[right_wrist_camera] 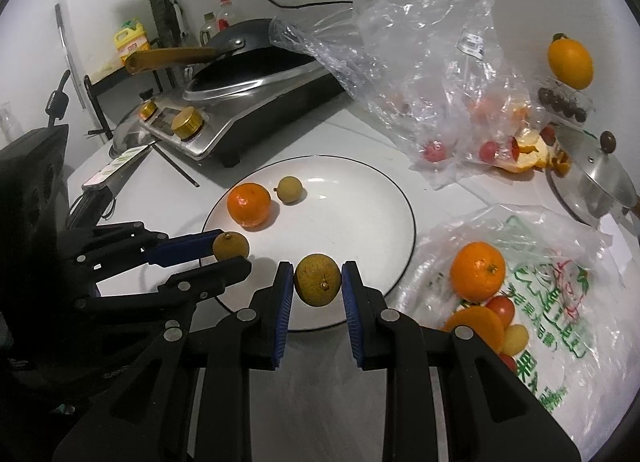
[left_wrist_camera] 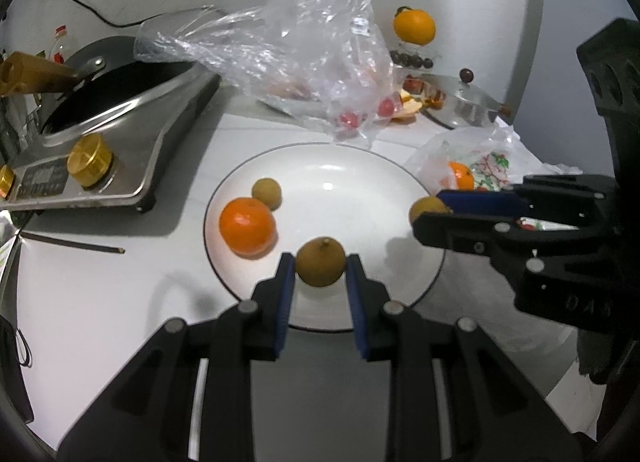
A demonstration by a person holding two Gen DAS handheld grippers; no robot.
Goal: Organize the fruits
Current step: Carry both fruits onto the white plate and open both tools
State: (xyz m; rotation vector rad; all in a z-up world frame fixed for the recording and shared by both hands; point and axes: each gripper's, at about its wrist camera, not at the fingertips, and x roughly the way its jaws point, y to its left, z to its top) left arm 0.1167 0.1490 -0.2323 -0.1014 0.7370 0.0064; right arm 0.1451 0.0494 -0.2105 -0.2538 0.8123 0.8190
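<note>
Two brown longans were each pinched between blue pads above the white plate [right_wrist_camera: 392,198]: the left gripper [left_wrist_camera: 320,268] clamped one longan [left_wrist_camera: 320,267] with its stem up, and the right gripper [right_wrist_camera: 317,280] clamped another longan [right_wrist_camera: 317,279], stem toward the camera. Both fruits were nearly round, with no clear long axis. On the plate's left lay an orange [right_wrist_camera: 249,204] and a third small longan [right_wrist_camera: 289,190].

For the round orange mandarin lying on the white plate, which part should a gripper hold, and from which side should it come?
Grip the round orange mandarin across its widest middle, coming down from above. It sits free on the white plate, but a small brown fruit lies close on one side, so set the pads on the two sides away from it. Both grippers are currently full.
</note>
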